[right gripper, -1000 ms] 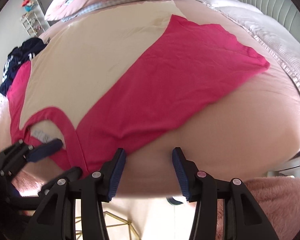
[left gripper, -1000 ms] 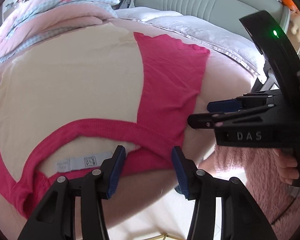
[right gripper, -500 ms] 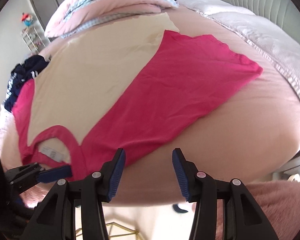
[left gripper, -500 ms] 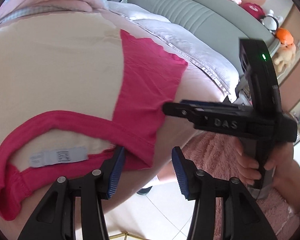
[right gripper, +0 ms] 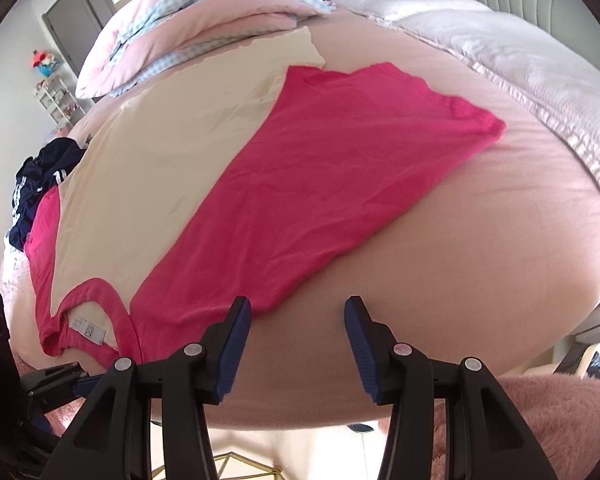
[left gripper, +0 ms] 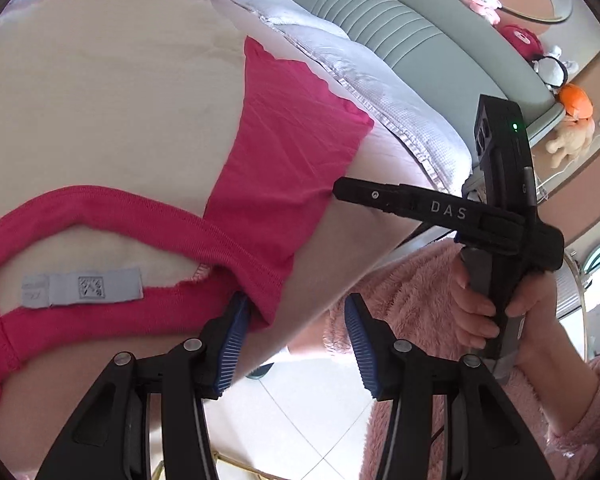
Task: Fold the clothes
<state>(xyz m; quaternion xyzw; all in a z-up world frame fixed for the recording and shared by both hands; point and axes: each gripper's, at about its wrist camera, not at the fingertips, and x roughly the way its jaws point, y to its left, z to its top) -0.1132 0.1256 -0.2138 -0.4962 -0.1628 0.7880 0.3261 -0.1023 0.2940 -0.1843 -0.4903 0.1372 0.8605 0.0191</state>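
Note:
A T-shirt with a cream body (right gripper: 148,168) and hot-pink sleeves (right gripper: 320,184) lies spread flat on the pink bed (right gripper: 480,248), collar (left gripper: 112,208) and grey label (left gripper: 82,286) toward me. My left gripper (left gripper: 294,320) stands open at the bed's near edge. Its left pad (left gripper: 236,328) is against the shoulder seam, and a corner of pink cloth pokes between the jaws. My right gripper (right gripper: 296,320) is open too, over the bare sheet, with its left pad (right gripper: 238,328) at the pink sleeve's lower edge. In the left wrist view the right gripper (left gripper: 380,196) shows side-on, held by a hand (left gripper: 476,312).
Folded pink and blue quilts (right gripper: 204,20) lie at the bed's far side, a grey-white blanket (right gripper: 520,60) to the right, dark navy clothes (right gripper: 40,184) on the left. A grey headboard (left gripper: 400,40) carries plush toys (left gripper: 576,100). A pink shaggy rug (left gripper: 412,300) and gold wire frame (right gripper: 236,464) are on the floor.
The right gripper slid right along the bed's edge, from the shoulder by the collar to the sleeve's lower edge. The left gripper rolled and turned at the collar. Both stayed open.

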